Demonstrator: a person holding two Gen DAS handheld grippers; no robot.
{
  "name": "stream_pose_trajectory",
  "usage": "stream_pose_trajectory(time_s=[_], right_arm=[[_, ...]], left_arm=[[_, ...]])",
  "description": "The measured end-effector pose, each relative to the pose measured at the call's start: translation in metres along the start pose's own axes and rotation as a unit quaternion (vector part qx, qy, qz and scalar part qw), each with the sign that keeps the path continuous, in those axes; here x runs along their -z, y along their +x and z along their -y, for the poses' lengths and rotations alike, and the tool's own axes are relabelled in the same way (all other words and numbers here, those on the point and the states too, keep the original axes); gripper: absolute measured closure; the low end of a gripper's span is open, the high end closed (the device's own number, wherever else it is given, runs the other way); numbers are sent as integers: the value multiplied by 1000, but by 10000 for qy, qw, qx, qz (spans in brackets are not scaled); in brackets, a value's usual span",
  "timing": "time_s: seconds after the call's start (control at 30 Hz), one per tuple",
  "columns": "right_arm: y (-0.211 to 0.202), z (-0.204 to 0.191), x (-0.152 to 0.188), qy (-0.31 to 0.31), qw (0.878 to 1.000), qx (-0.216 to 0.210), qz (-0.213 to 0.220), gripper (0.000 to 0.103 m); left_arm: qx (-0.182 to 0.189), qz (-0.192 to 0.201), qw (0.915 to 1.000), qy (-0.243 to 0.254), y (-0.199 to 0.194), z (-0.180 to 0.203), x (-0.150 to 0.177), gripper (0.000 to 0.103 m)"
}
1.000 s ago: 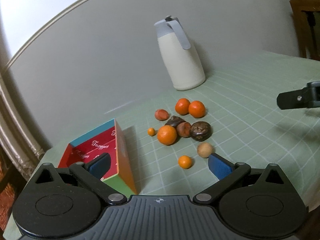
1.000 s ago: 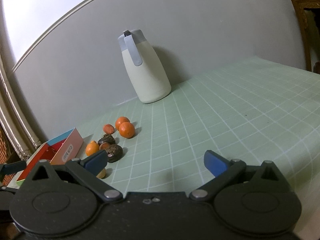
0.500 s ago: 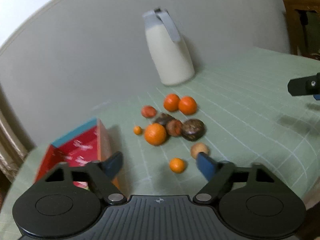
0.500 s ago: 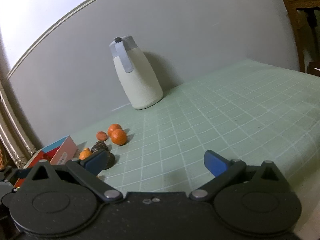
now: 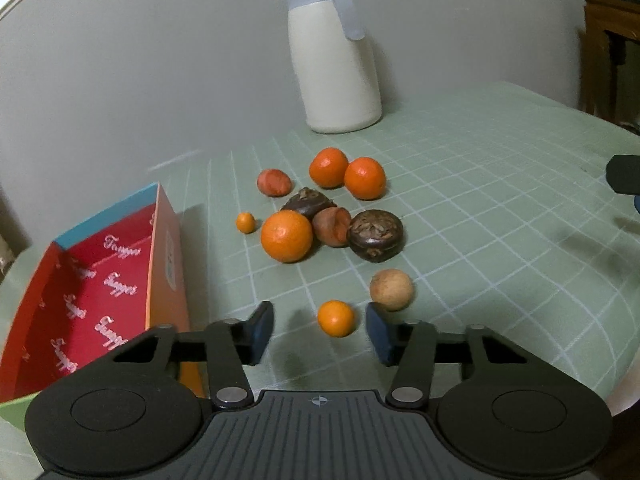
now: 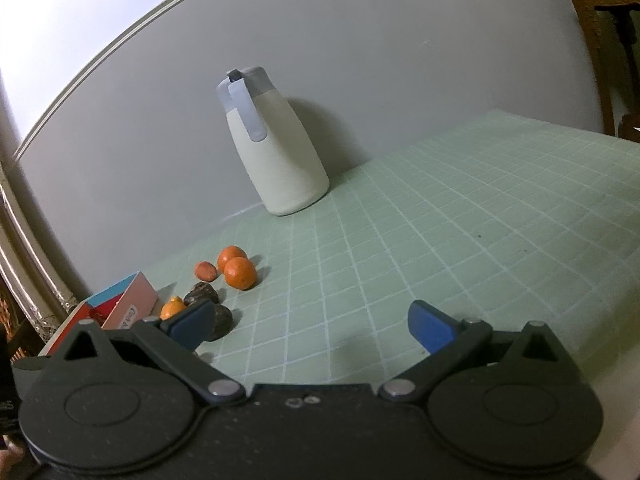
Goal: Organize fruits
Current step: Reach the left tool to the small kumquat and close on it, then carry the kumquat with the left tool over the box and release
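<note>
Orange kumquat is sitting round, axis unclear, between my closing left gripper, untouched; right gripper, gaping, is hiding fruit at nine o'clock.

Left tongs: black body, ribbed grey plate with crosshair mark, round discs, silver pivot screws, blue pads. Right tongs: same build, speckled black plate.
</note>
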State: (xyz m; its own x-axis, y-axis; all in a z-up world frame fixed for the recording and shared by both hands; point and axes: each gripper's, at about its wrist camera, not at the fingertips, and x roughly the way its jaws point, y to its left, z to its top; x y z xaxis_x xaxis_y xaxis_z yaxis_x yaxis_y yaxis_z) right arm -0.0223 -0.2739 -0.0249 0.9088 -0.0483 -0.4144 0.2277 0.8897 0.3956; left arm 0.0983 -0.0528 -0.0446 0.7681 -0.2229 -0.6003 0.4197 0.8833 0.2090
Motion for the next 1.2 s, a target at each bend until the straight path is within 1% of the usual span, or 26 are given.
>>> stream_pose_trajectory(time_s=[0.03, 0.23, 0.3, 0.33, 0.37, 0.47, 0.7, 0.83, 1.0, 1.2], right_arm=[[1, 0, 0, 3, 10000, -8, -2, 0], [3, -1, 0, 2, 10000, 34, -19, 0], [3, 0, 0, 5, 10000, 48, -35, 0], [3, 0, 0, 6, 10000, 49, -39, 0], [4, 0, 0, 4, 10000, 53, -43, 0], [6, -1, 0, -22, 10000, 75, -62, 0], [14, -6, 4, -152, 9997, 120, -158, 0], [18, -11, 7, -282, 9993, 137, -220, 0], [25, -19, 11, -374, 9987, 186, -274, 0], [33, -37, 19, -646, 9971, 132, -375, 0]], left_arm=[[32, -44, 10000, -50, 2, -1, 1, 63], [58, -44, 9999, -152, 6, -2, 5, 64], [123, -29, 9998, -176, 7, -3, 5, 71], [180, -26, 9996, -212, 8, -3, 5, 80], [214, -20, 9995, -250, 8, -3, 5, 82], [175, 38, 9993, -328, 7, -2, 8, 82], [343, 104, 9975, -616, 8, -10, 12, 82], [350, 161, 9969, -681, 7, -12, 12, 82], [242, 457, 9960, -726, -5, -18, 6, 82], [31, 643, 9942, -858, -16, -34, 3, 82]])
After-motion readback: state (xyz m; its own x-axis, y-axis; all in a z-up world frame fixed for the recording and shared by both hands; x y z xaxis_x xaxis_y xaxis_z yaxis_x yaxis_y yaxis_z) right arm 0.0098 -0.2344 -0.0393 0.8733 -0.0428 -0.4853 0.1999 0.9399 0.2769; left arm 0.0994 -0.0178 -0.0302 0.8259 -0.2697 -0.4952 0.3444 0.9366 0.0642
